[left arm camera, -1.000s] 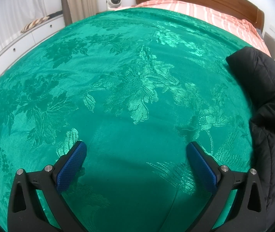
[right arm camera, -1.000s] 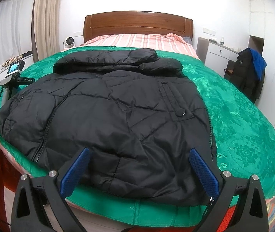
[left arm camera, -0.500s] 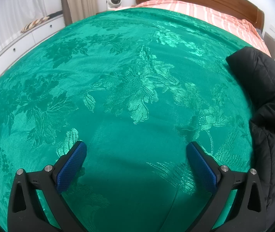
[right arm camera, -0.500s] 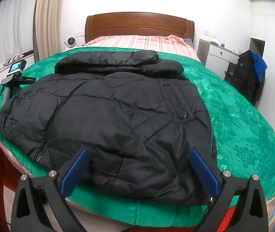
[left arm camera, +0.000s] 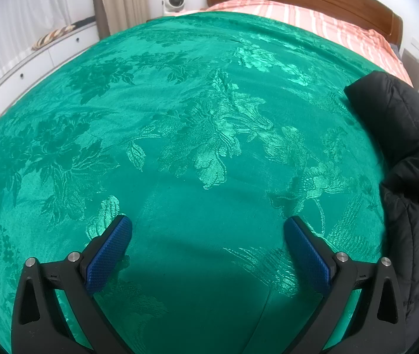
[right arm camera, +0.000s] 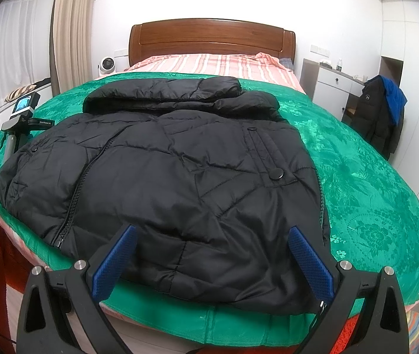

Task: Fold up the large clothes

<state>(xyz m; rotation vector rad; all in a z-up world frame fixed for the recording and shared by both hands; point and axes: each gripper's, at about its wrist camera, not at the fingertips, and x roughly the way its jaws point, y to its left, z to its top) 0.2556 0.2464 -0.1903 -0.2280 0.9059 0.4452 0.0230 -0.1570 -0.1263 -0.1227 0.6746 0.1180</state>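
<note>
Black puffer jacket [right arm camera: 174,171] lies spread flat on green bedspread [right arm camera: 371,200], hem at near edge, hood toward far headboard [right arm camera: 209,35]. Right gripper [right arm camera: 212,249] spread wide above hem, gripping nothing. Left gripper [left arm camera: 208,242] likewise wide, empty, over bare bedspread; jacket's edge at right.

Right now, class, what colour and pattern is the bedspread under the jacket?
The bedspread is emerald green with a woven floral pattern, clearest in the left wrist view.

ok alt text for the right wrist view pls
A black puffer jacket lies spread flat on a green floral bedspread, hem nearest the camera. The open right hand-held gripper hovers over the hem, gripping nothing. A wooden headboard stands behind.
</note>
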